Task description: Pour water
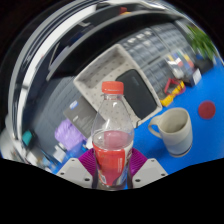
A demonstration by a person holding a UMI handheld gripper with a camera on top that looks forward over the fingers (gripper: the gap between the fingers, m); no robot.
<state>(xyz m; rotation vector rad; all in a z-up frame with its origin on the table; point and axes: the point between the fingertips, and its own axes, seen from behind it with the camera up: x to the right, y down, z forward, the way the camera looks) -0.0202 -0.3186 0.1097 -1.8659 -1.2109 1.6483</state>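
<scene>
— Where does the pour stand?
— Hardly begun, I'd judge. The gripper (111,176) pinches the bottle (112,138), upright and part full, over the desk (208,90).
— And the mug (173,130)?
— Just beside it; looks unfilled, tipping remains.

One view only, riding on the gripper (111,176) and facing forward along its fingers. It sits very close to a bottle (112,135), looking slightly down over the table (205,135).
</scene>
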